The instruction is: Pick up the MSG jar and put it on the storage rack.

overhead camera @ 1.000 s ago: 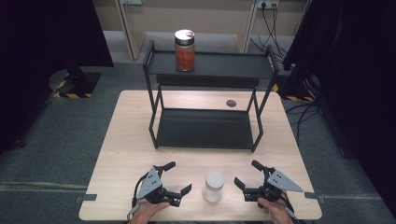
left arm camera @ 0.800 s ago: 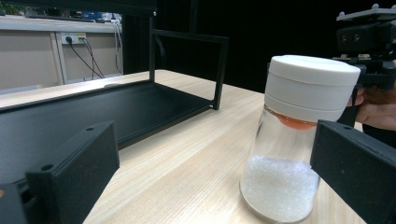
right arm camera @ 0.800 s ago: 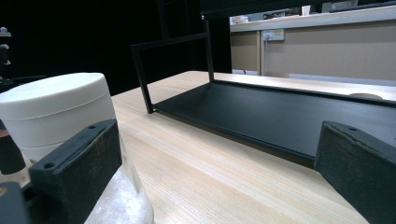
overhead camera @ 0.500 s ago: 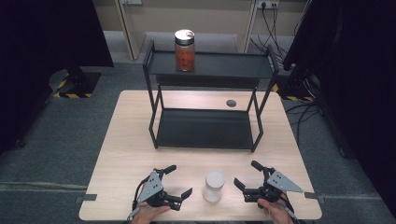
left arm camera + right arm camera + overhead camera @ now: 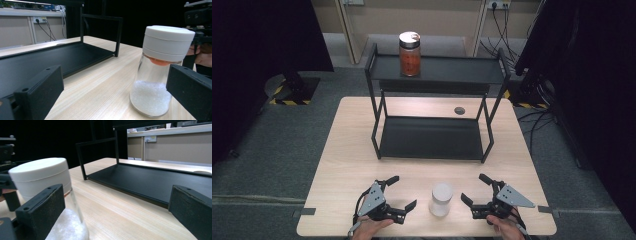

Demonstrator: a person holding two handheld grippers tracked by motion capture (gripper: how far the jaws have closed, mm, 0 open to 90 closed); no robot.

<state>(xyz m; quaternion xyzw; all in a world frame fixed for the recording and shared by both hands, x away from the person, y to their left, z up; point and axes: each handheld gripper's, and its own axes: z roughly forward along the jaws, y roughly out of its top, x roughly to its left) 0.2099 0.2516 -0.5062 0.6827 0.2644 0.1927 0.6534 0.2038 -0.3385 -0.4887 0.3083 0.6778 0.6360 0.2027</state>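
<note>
A clear jar [image 5: 441, 199] with a white lid and white grains in its bottom stands near the table's front edge, between my two grippers. My left gripper [image 5: 402, 192] is open just left of it, apart from it. In the left gripper view the jar [image 5: 160, 72] stands to the right, partly behind the right jaw, and the left gripper [image 5: 113, 95] holds nothing. My right gripper [image 5: 474, 188] is open just right of the jar. In the right gripper view the jar [image 5: 42, 177] sits behind the left jaw of the right gripper [image 5: 115, 212], whose jaws are spread wide.
A black two-tier shelf rack [image 5: 432, 137] stands at the table's middle and back. A jar of red contents [image 5: 409, 54] sits on its top shelf. A small dark disc [image 5: 459, 110] lies on the table behind the rack. Bare wood lies between rack and grippers.
</note>
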